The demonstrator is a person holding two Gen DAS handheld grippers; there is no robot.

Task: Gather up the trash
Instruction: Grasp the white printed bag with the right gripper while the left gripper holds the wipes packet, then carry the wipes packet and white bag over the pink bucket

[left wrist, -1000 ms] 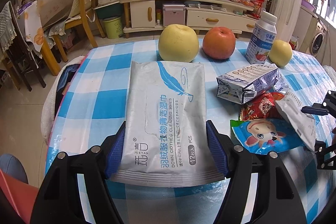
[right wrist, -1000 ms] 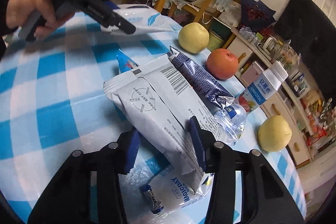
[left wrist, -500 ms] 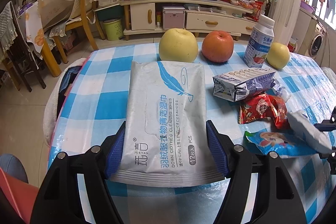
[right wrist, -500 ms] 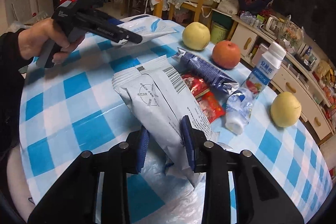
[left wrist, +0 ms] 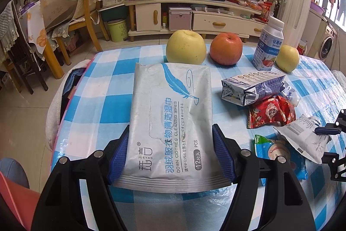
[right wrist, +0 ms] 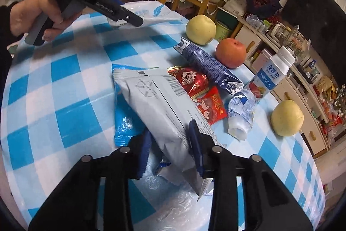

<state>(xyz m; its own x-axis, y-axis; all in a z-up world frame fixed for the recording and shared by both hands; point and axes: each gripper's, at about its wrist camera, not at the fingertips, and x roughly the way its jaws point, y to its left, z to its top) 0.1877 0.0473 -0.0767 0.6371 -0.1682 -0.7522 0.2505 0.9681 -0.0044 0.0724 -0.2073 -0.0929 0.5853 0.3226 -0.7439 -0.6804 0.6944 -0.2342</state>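
Wipes pack (left wrist: 170,122), white with a blue feather, sits clamped between the blue pads of the left gripper (left wrist: 170,157) above the blue-and-white checked worktop (left wrist: 108,105); in the right wrist view a hand (right wrist: 36,16) holds that gripper at the far left edge. Right gripper (right wrist: 169,144) has its 2 pads pressed on the sides of a grey-white pouch (right wrist: 160,109), whose far end tilts up and whose lower end sags below the pads. Under the pouch lies a blue wrapper (right wrist: 125,120), flat on the cloth. Just beyond it are 2 red wrappers (right wrist: 190,79), a crushed blue-and-white carton (right wrist: 207,64) and a squashed clear bottle (right wrist: 241,109), all close together. Farther back stand 2 yellow apples (left wrist: 186,47), a red apple (left wrist: 226,49) between them, and an upright white drink bottle (left wrist: 268,47) beside the smaller yellow one. Crinkled clear plastic (right wrist: 164,198) covers the worktop near the right gripper.
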